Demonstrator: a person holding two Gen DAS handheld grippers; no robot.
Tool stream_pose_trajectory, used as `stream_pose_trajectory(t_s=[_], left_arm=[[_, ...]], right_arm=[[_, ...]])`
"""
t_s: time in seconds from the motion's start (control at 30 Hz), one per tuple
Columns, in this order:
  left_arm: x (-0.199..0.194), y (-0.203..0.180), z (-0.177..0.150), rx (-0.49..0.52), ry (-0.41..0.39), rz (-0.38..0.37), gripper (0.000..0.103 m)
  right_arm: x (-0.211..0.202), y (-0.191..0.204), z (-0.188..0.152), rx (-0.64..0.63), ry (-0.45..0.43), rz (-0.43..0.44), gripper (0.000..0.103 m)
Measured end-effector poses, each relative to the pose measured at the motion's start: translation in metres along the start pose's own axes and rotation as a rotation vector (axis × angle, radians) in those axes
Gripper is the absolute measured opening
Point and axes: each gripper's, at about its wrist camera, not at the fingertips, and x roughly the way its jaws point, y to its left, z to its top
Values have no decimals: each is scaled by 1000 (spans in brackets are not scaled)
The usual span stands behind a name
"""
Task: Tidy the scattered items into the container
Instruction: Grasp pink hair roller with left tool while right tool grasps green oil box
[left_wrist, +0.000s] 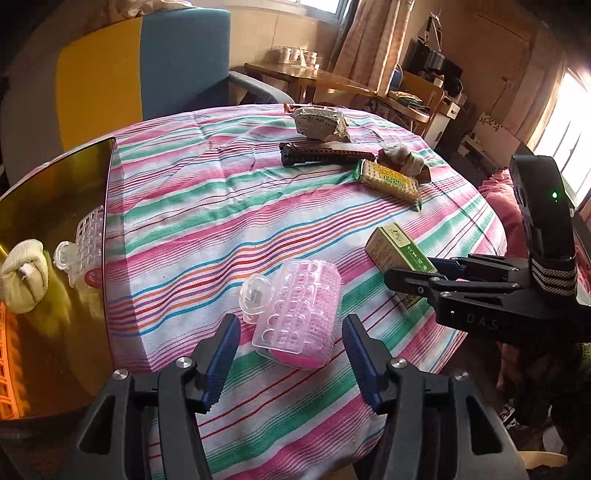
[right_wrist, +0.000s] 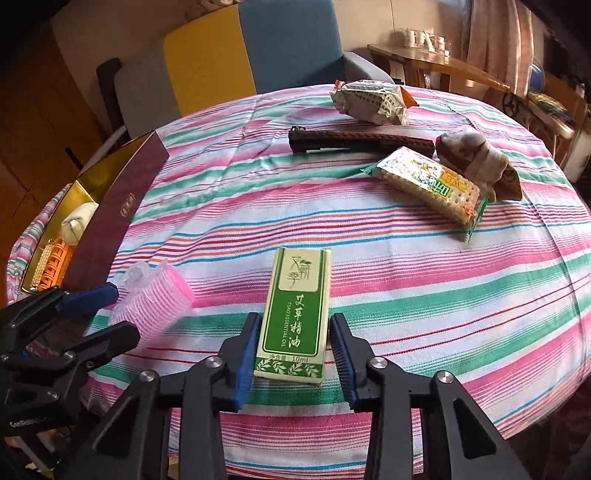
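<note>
Two grippers work over a round table (right_wrist: 443, 295) covered in a pink, green and white striped woven cloth. The right gripper (right_wrist: 293, 354) has its ribbed blue fingers apart, one on each side of a green and cream cardboard oil box (right_wrist: 295, 314); whether they touch it is unclear. The box lies flat, its long axis running straight away from the fingers. The left gripper (left_wrist: 291, 354) also has its fingers spread, with a pink hair roller (left_wrist: 295, 310) in a clear perforated plastic shell lying just ahead between them, its cylinder tilted slightly left. Left of those fingers stands the glossy gold-lined container (left_wrist: 55, 221).
</note>
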Motion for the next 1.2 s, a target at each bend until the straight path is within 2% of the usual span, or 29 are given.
stream_pose_trajectory(t_s=[0.13,0.2,0.27,0.47,0.83,1.2], left_arm=[[9,-9,3,84,21,23,58],[15,-11,4,94,33,42,53],[17,-12,4,93,31,56,52],[16,-12,2,40,14,84,50],[-4,6,0,-113,-18,42,49],[-25,7,0,-133,-81,66,50]], right_arm=[[-2,-6,0,-3,-9,-17,33],[-1,-7,0,-3,-9,-24,33],[-1,-8,0,-1,-12,-20,33],[0,-8,-1,-3,-26,-18,33],[0,-5,0,20,-48,-28,32],[-2,16,0,-7,-51,-12,31]])
